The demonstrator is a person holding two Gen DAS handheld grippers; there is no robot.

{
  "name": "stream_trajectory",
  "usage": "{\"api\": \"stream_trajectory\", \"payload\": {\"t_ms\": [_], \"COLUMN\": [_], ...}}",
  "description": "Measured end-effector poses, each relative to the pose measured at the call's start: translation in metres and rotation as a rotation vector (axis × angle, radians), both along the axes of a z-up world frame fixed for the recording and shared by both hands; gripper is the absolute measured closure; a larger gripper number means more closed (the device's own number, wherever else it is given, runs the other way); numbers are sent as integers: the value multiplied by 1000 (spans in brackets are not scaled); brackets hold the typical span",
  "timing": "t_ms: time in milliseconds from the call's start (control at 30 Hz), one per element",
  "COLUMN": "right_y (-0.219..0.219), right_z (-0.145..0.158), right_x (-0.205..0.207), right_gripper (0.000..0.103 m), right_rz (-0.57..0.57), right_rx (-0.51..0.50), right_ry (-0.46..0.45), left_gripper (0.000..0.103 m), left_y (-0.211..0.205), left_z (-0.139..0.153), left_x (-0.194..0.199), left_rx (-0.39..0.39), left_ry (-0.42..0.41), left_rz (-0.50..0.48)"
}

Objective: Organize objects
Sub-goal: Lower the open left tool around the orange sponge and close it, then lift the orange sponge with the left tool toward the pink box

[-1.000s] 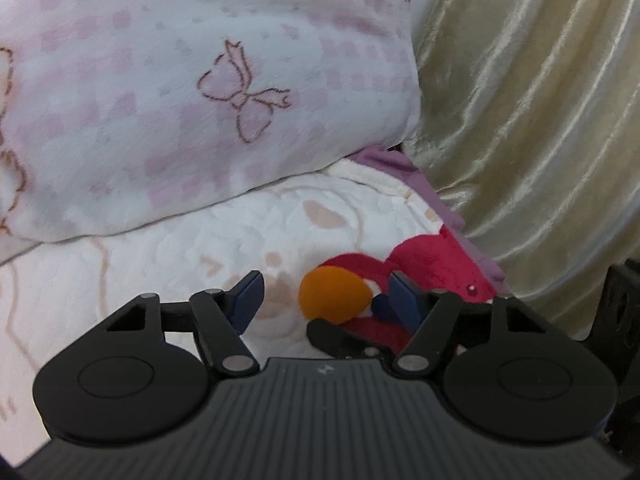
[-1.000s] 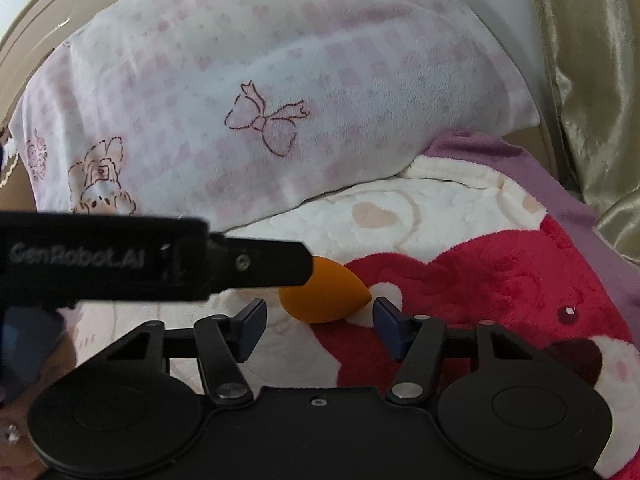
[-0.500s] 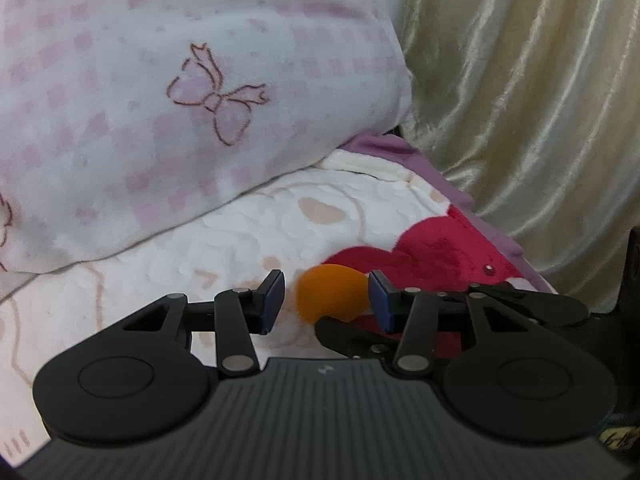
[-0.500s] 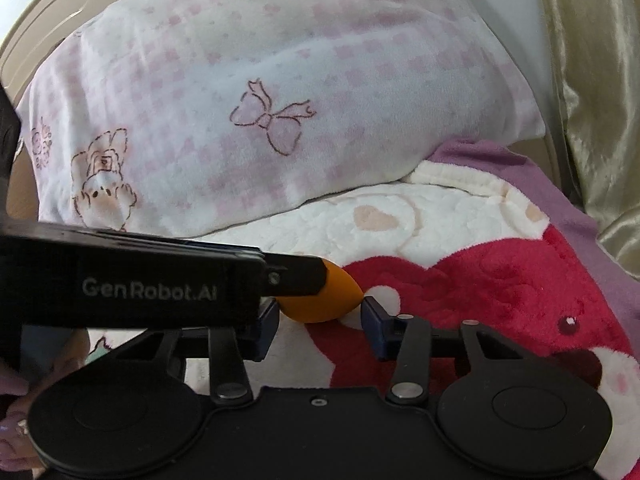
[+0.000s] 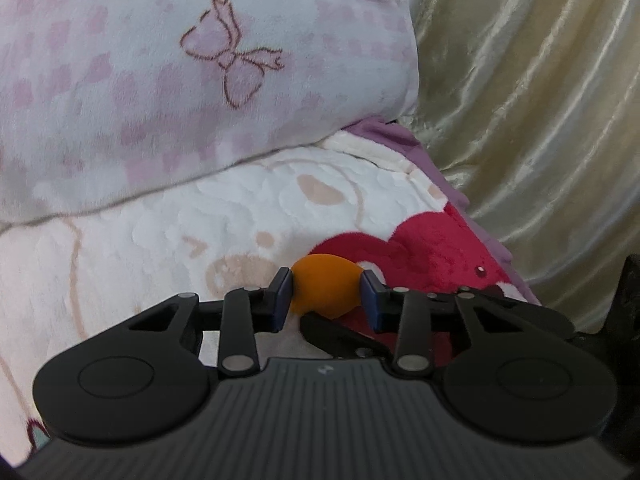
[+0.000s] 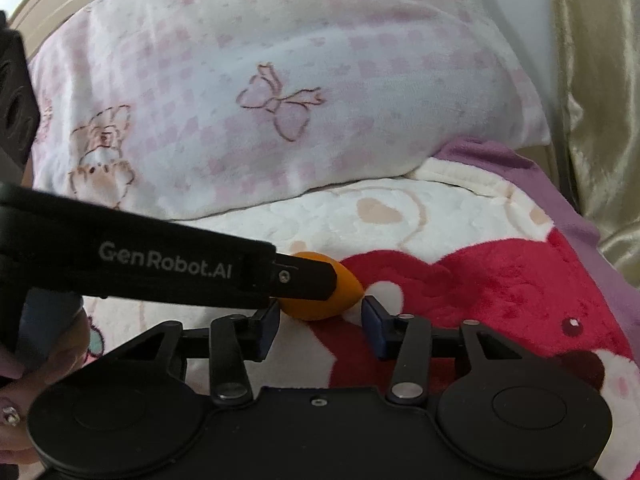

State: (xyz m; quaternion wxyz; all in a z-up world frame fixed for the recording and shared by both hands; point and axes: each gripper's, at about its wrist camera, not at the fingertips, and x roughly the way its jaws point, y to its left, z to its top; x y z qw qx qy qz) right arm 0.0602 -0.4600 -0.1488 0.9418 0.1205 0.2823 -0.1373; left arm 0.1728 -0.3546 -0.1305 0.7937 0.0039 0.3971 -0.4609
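On the bed, where the plush blanket (image 5: pixel 280 216) turns from cream to red just below the checked pillow (image 5: pixel 160 80), lies an orange teardrop makeup sponge (image 5: pixel 325 293). The left gripper (image 5: pixel 325 300) has just been closing, and its pads now press the sponge's wide belly from both sides. The right gripper (image 6: pixel 320 326) stands apart, nothing between its pads, the sponge just beyond them. The sponge looks light, soft and squashy; the belly suits a grip better than the tapered tip.

Left gripper (image 5: pixel 326 295) jaws just closed onto the orange egg-shaped sponge (image 5: pixel 325 290), right gripper (image 6: pixel 320 322) jaws narrowed then reopened slightly, pads clear of it
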Motion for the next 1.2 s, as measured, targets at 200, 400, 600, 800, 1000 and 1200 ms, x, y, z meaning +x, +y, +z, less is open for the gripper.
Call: {"api": "stream_trajectory", "payload": {"t_ms": [200,400,600,800,1000,1200], "right_y": [8,15,23,41,61,81], "right_z": [3,6,10,13,11,15], "right_x": [0,-1,2,3,4,7], "right_gripper": [51,51,51,51,51,52], "right_rz": [14,35,81,133,173,220], "right_rx": [-50,-60,7,-17,-28,19], "right_ry": [7,45,52,61,68,105], "left_gripper": [68,68,68,68,68,68], "left_y": [5,15,35,51,66,87], "left_z": [5,11,20,23,27,28], "left_x": [-7,-14,-17,-22,-29,-37], "left_rx": [3,55,80,99,144,203], "left_ry": [2,26,55,51,36,26], "left_rz": [-1,-12,1,25,45,74]}}
